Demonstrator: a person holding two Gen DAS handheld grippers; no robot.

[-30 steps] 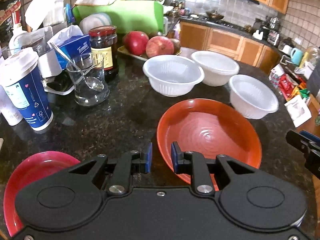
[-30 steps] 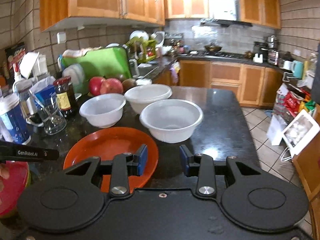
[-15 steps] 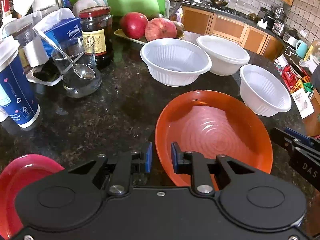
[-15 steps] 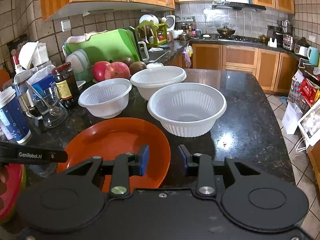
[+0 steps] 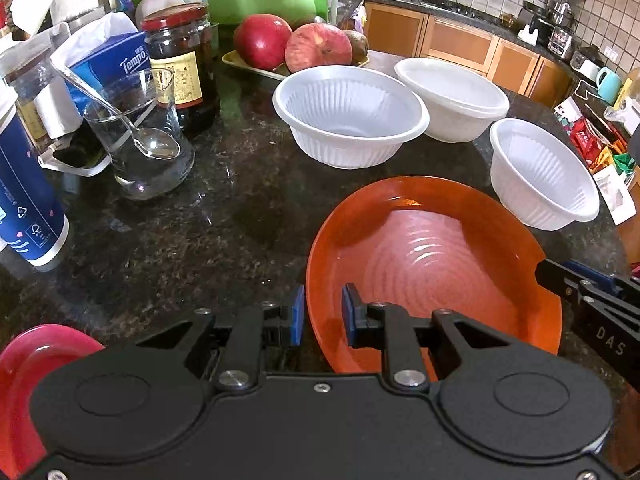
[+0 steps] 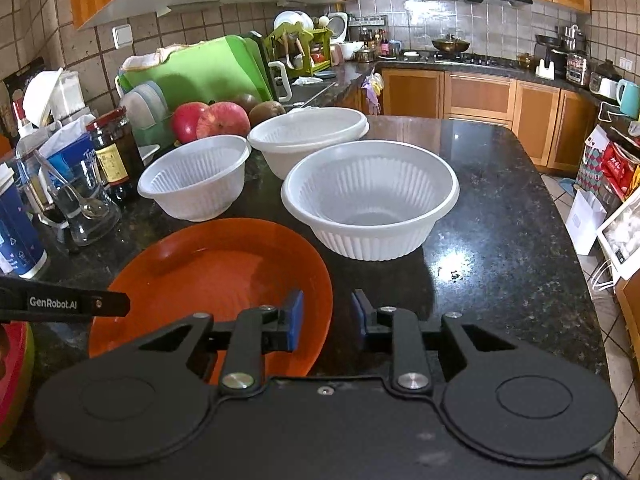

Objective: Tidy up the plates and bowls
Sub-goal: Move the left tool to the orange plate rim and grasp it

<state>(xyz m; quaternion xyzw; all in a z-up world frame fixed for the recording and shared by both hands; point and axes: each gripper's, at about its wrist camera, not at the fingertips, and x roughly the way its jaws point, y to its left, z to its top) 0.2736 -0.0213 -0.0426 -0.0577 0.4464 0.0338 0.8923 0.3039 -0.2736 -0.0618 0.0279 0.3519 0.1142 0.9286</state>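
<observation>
Orange plate (image 5: 432, 264) flat on the dark counter (image 5: 180, 240), near edge, with three white bowls behind it: one far left (image 5: 348, 116), one far centre (image 5: 452, 96), one at right (image 5: 540, 172). A red plate (image 5: 24, 380) at the near left, well apart from the orange one.

Left gripper (image 5: 322, 316) astride the left rim of the orange plate, one blue pad (image 5: 297, 314) outside the rim and the other inside, jaws a little apart, nothing clamped yet. Right gripper (image 6: 327, 320) at the right rim in the same manner, one pad over the plate, the other over bare counter, jaws open by a modest gap, nothing held. Whether any pad already touches the rim: cannot tell.

Likely risks, as a judgement:
- Thin sloped rim, smooth surface: a shallow bite could slip off on closing, and the plate would drop back or skid toward the counter edge.
- Uneven lift from two sides could tilt the plate.
- The right white bowl just beside the far right rim; a careless push forward could knock it.
- Water glass with spoon (image 5: 140, 140), jar (image 5: 182, 56) and blue cup (image 5: 24, 200) crowded at left; a wide swing toward the red plate could hit them.
</observation>
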